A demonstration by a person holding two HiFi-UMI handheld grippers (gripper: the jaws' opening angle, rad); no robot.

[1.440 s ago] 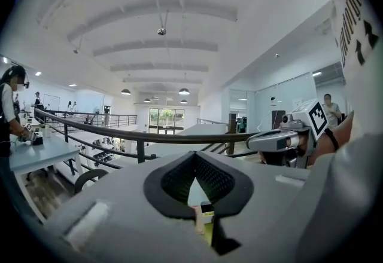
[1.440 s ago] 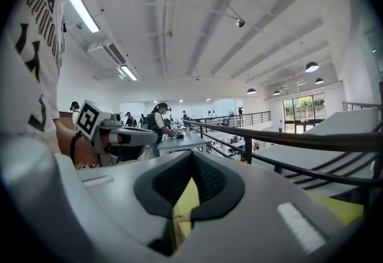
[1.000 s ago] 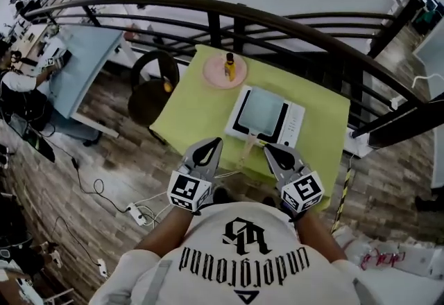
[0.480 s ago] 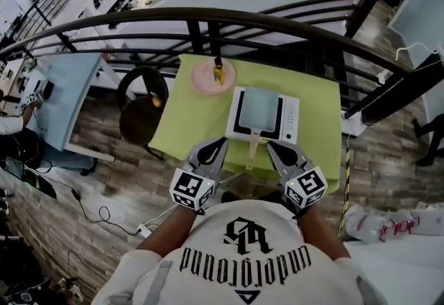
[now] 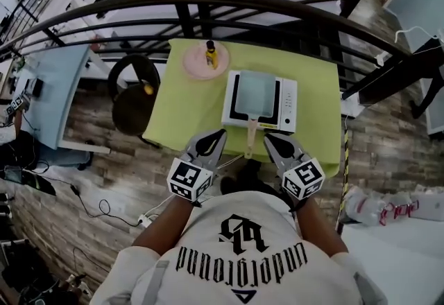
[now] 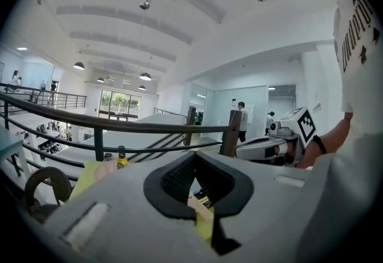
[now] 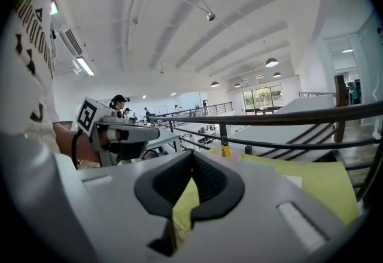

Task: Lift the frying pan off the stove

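Observation:
A square grey frying pan (image 5: pixel 254 94) sits on a white stove (image 5: pixel 287 105) on the green table (image 5: pixel 187 106). Its pale handle (image 5: pixel 250 136) points toward me. My left gripper (image 5: pixel 217 134) hovers at the table's near edge, just left of the handle, shut and empty. My right gripper (image 5: pixel 269 140) hangs just right of the handle, also shut with nothing in it. Through the left gripper's (image 6: pixel 194 181) jaws a bit of the handle (image 6: pixel 200 207) and green cloth shows. The right gripper's (image 7: pixel 191 181) view shows only green cloth (image 7: pixel 323 187) ahead.
A pink plate (image 5: pixel 197 66) with a small yellow bottle (image 5: pixel 211 54) stands at the table's far left. A dark curved railing (image 5: pixel 229 2) runs behind the table. A black round chair (image 5: pixel 133 97) stands left of it. Cables lie on the floor at left.
Both grippers have sunk a little and tilted downward toward the table's near edge, staying shut. The head view has shifted, so the table sits slightly further left and higher.

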